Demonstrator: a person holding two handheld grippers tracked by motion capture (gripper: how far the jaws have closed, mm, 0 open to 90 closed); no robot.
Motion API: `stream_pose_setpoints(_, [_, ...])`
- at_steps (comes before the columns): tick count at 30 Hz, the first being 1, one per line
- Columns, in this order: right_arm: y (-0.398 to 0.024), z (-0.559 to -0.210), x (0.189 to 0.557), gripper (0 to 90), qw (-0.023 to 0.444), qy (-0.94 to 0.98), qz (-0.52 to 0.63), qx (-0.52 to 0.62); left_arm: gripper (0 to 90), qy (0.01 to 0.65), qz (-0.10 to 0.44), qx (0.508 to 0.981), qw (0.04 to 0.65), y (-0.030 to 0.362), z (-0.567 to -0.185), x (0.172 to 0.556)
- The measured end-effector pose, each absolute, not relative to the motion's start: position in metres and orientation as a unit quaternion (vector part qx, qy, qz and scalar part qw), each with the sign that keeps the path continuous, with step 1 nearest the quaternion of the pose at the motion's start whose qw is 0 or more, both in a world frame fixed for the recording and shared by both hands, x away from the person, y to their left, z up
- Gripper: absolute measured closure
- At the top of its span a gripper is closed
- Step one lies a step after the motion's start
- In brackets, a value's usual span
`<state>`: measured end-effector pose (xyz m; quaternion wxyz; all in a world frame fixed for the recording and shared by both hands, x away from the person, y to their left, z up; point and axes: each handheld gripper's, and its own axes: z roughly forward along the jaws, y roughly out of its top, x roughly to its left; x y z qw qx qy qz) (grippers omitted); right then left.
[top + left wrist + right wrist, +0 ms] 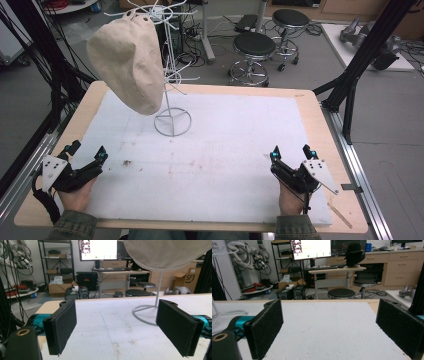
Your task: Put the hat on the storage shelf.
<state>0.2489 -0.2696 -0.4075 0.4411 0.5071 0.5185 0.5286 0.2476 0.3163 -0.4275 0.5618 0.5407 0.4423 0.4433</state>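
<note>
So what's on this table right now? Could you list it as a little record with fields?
Item: beige cap, hanging on a white wire stand
Stand position: far left part of the white mat, round base resting on it
Left gripper: open, low near the mat's left edge, holding nothing
Right gripper: open, near the mat's right edge, holding nothing
Contact with the cap: none, both grippers well apart from it
Surface: wooden table under the mat
</note>
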Motion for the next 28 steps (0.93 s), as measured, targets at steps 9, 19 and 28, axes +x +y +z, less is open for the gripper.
stream_pose_setpoints(9, [-0.2684, -0.4072, 0.2471, 6.6, 0.441, 0.519, 0.528, 0.507, 17.7, 0.446, 0.436, 0.537, 0.568, 0.3193, -0.4276, 0.2444])
stream_pose_setpoints(19, [-0.2696, -0.4079, 0.2485, 6.5, 0.438, 0.523, 0.525, 0.509, 18.0, 0.444, 0.422, 0.547, 0.571, 0.3184, -0.4295, 0.2466])
stream_pose_setpoints(28, [-0.2690, -0.4082, 0.2483, 6.5, 0.435, 0.525, 0.524, 0.510, 18.0, 0.437, 0.410, 0.555, 0.577, 0.3152, -0.4304, 0.2479])
